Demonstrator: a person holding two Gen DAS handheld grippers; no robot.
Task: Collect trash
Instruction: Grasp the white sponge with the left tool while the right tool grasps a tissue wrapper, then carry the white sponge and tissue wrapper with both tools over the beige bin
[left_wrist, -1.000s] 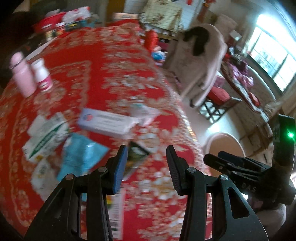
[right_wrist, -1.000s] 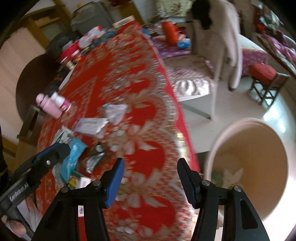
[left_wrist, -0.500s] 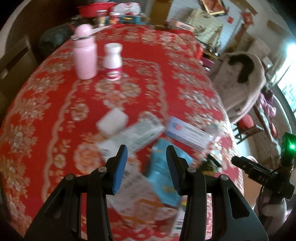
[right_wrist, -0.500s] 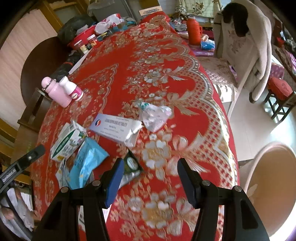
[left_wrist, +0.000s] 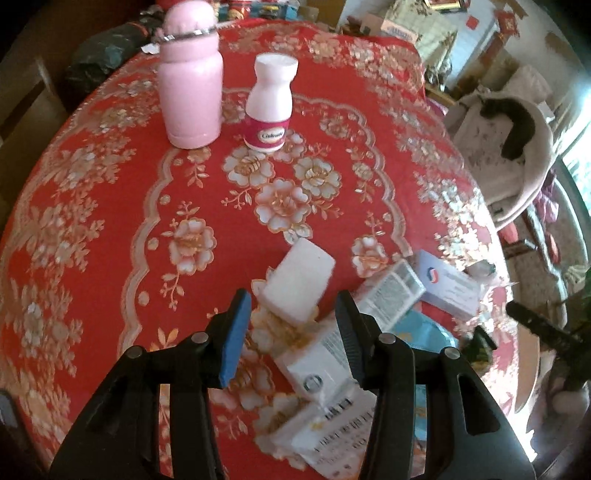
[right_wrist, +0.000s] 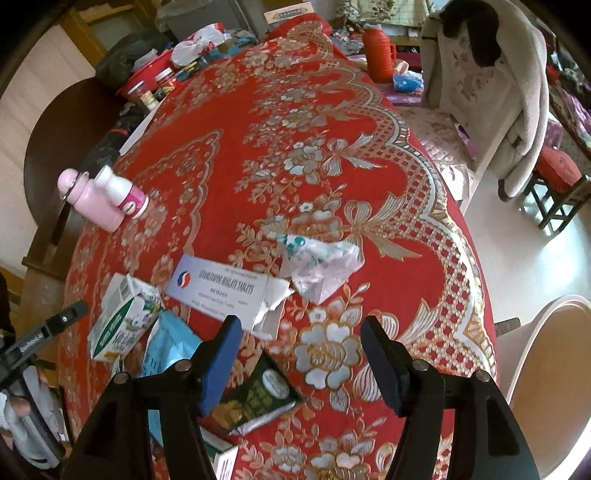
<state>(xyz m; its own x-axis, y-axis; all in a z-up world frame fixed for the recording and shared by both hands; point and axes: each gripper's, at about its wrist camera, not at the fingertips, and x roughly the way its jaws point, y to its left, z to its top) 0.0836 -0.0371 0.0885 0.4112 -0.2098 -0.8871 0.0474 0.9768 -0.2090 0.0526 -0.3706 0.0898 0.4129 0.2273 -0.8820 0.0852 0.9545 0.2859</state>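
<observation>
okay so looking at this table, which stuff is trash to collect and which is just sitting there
Trash to collect: white box, torn tablet box, crumpled wrapper, blue packet, green sachet, green-and-white carton.

Just sitting there: pink bottle, white pill bottle, red tablecloth.

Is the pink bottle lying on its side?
No. The pink bottle stands upright on the red tablecloth, beside the white pill bottle.

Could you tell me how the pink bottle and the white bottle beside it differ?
The pink bottle is the taller and wider; the white bottle is shorter and slimmer. The pink bottle is plain pink with a metal ring at its neck; the white bottle has a white cap and a magenta label. Both stand upright, side by side, on the red tablecloth.
</observation>
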